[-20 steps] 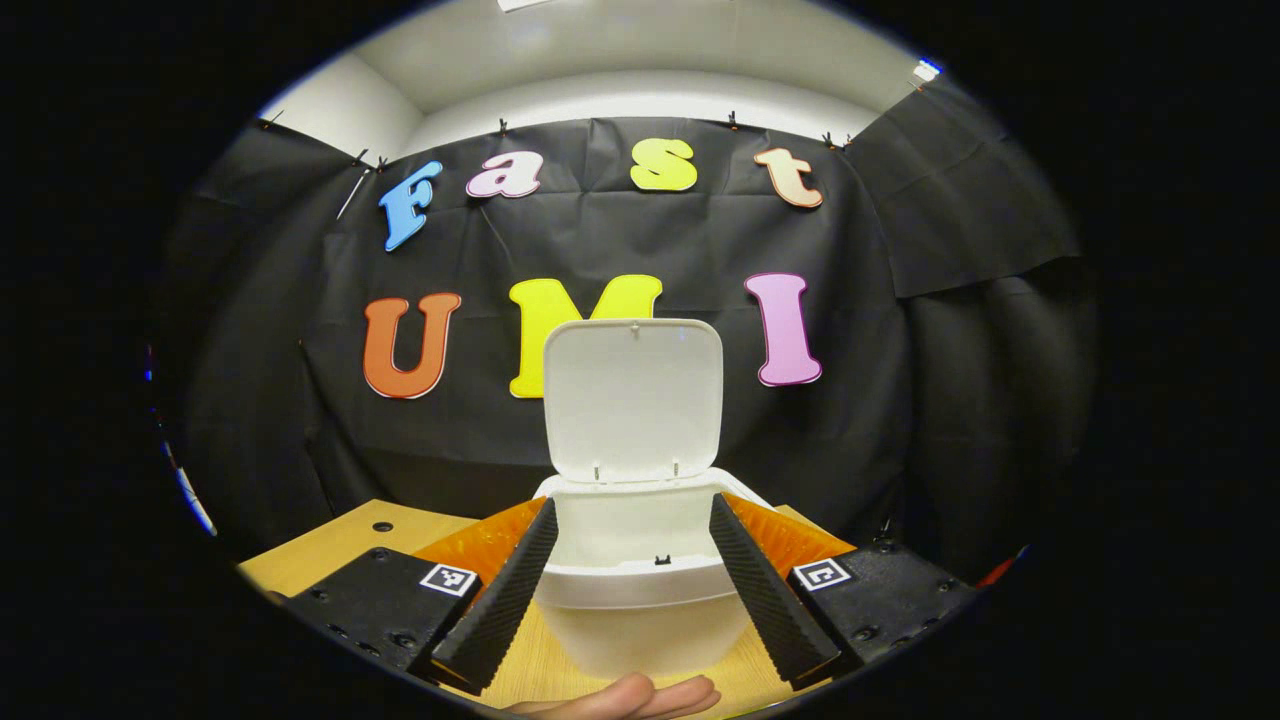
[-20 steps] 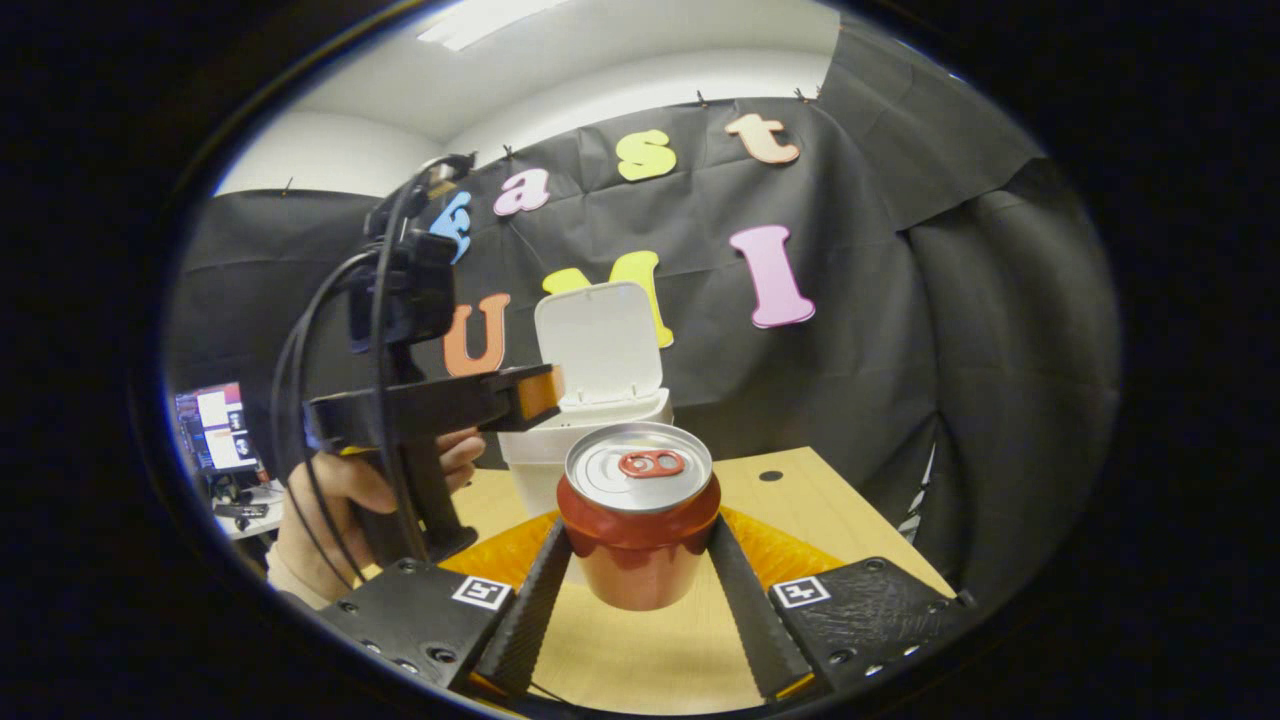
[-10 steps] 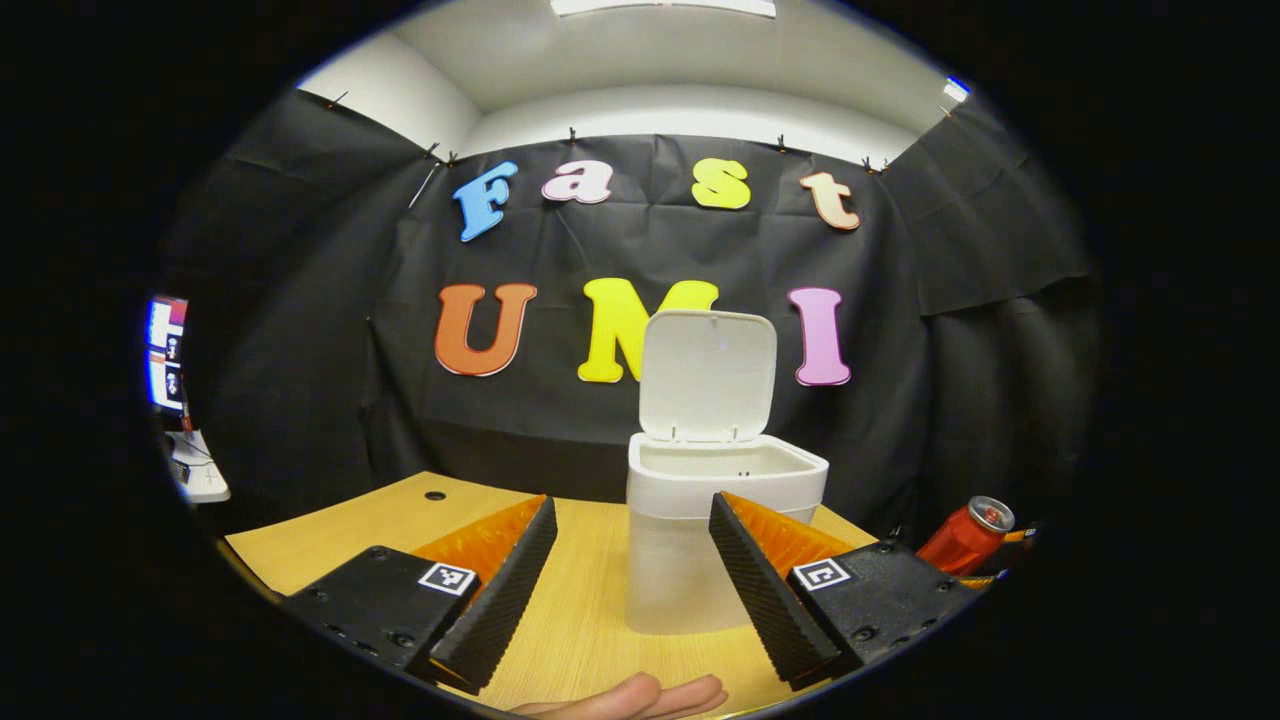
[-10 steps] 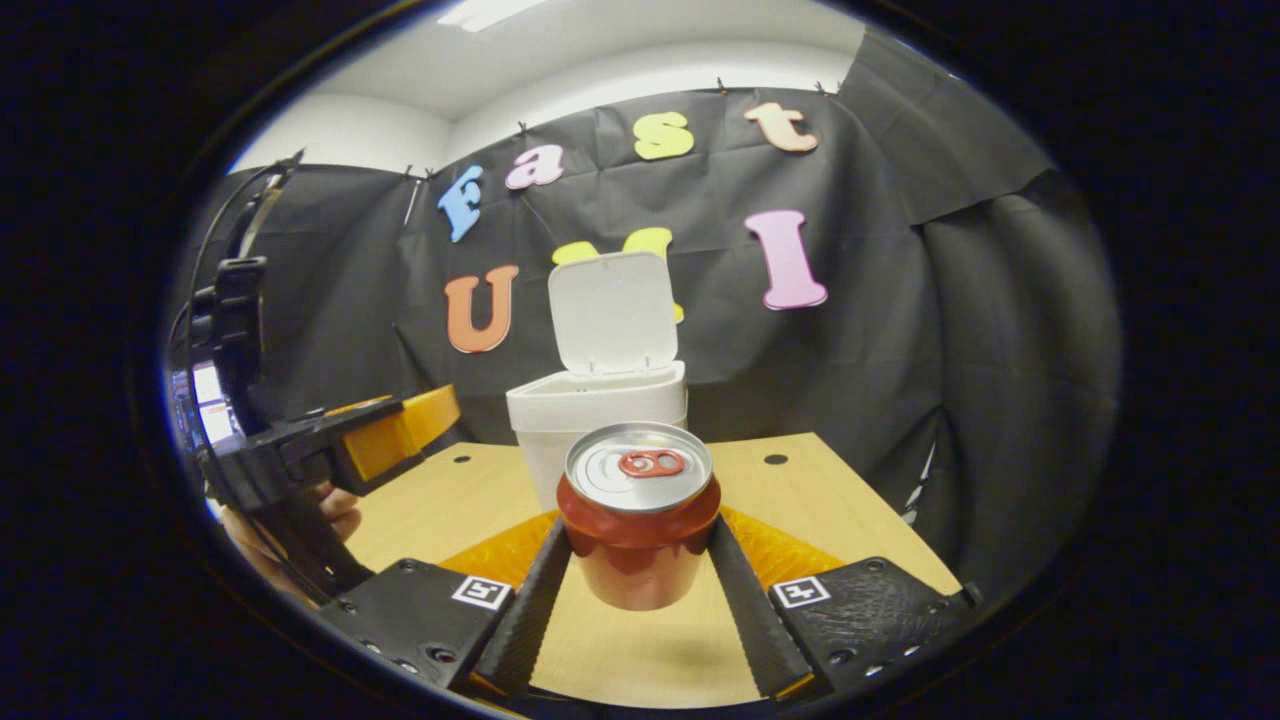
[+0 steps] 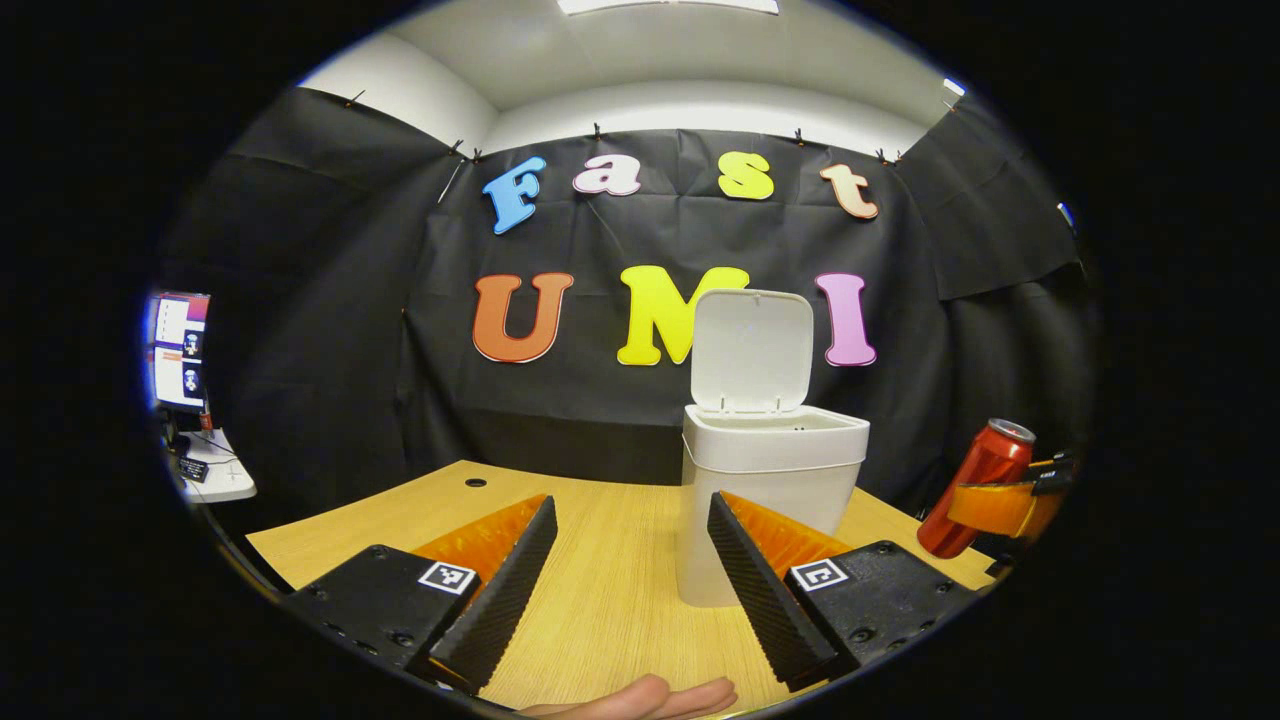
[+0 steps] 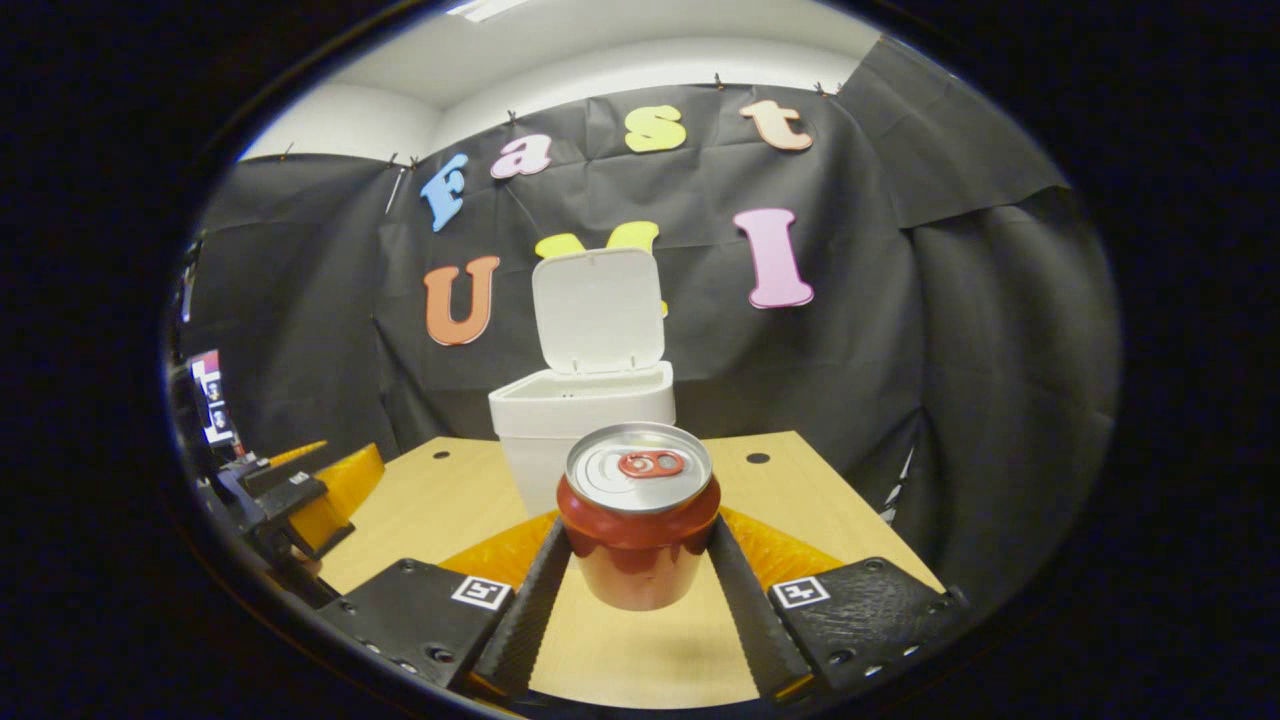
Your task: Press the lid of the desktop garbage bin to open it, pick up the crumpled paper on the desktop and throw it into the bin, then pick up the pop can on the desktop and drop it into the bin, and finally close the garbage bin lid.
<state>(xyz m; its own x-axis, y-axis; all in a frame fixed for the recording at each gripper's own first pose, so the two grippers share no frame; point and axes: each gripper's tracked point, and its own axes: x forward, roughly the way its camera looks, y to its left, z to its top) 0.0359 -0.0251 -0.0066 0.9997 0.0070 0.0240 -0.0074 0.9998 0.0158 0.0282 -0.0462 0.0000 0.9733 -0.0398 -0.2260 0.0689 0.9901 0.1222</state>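
The white garbage bin (image 5: 770,490) (image 6: 580,420) stands on the wooden desktop (image 5: 600,590) with its lid (image 5: 752,350) (image 6: 598,310) swung up. My right gripper (image 6: 640,600) is shut on a red pop can (image 6: 640,525), held upright above the desk a little in front of the bin. In the left gripper view that can (image 5: 975,485) hangs tilted to the right of the bin, with the right gripper (image 5: 1000,505) around it. My left gripper (image 5: 625,585) is open with nothing between its fingers, back from the bin and to its left. It shows low at the left edge of the right gripper view (image 6: 300,495).
Round cable holes (image 5: 476,482) (image 6: 757,458) mark the desk's far side. A monitor (image 5: 178,348) and a small white table sit outside the booth at the left. A fingertip (image 5: 640,698) shows at the bottom of the left gripper view.
My left gripper has pulled back and leftward from over the bin, which now looks smaller and off to the right. The right gripper has lifted the can and carried it nearer the bin.
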